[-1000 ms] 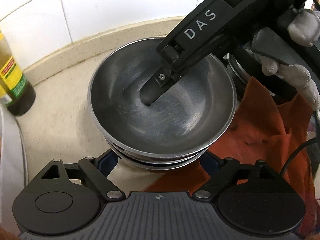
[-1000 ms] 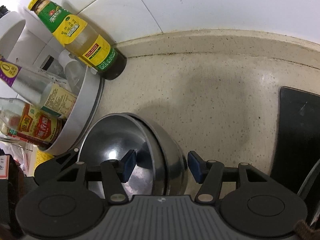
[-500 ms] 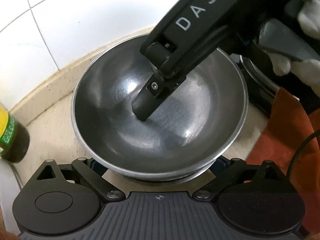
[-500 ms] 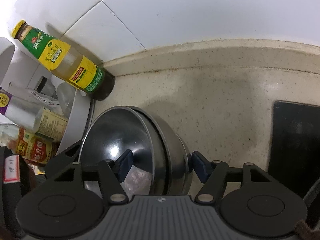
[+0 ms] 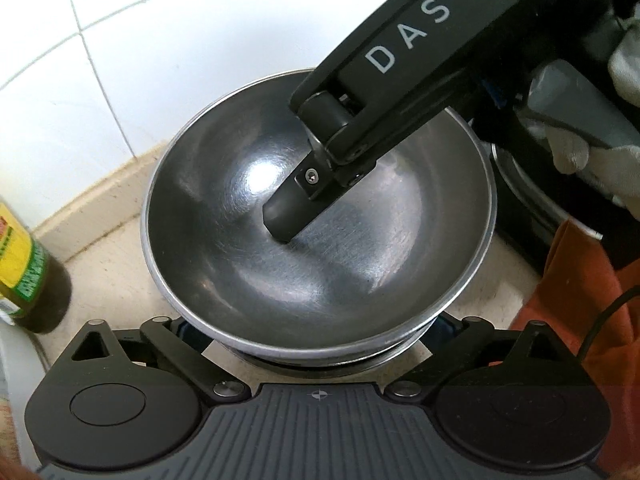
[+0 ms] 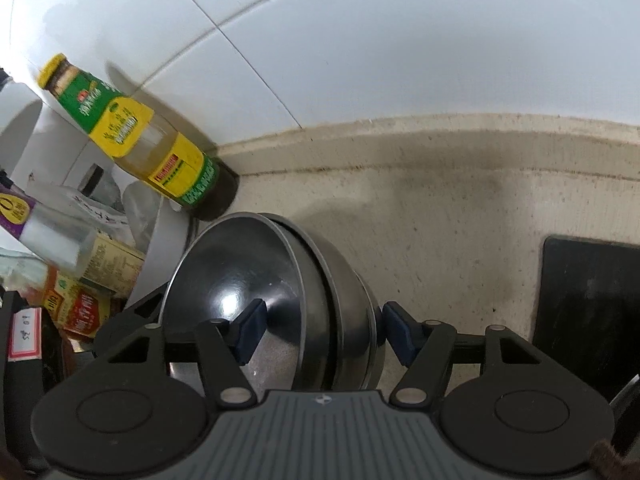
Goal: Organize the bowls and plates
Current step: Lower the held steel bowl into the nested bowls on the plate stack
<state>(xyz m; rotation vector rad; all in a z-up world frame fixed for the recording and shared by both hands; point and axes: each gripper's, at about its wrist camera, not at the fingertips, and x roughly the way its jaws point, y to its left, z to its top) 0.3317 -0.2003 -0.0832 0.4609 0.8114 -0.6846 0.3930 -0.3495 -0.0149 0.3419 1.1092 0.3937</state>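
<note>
A: Nearest in the left wrist view, the left gripper (image 5: pixel 318 334) has its jaws spread wide under the stack of steel bowls (image 5: pixel 316 240). Its pads are hidden by the rim, so contact is unclear.

B: And the right gripper (image 6: pixel 320 330)?

A: Jaws partly apart, straddling the stack's wall, one finger (image 6: pixel 250 330) inside the top bowl. The outer pad looks just off the metal, so no clamp that I can see.

B: The risk?

A: Slick nested steel held tilted over the counter (image 6: pixel 460 220). I'd guess a loose bowl slides out, or the stack knocks the sauce bottle (image 6: pixel 136 136) just beyond it.
</note>
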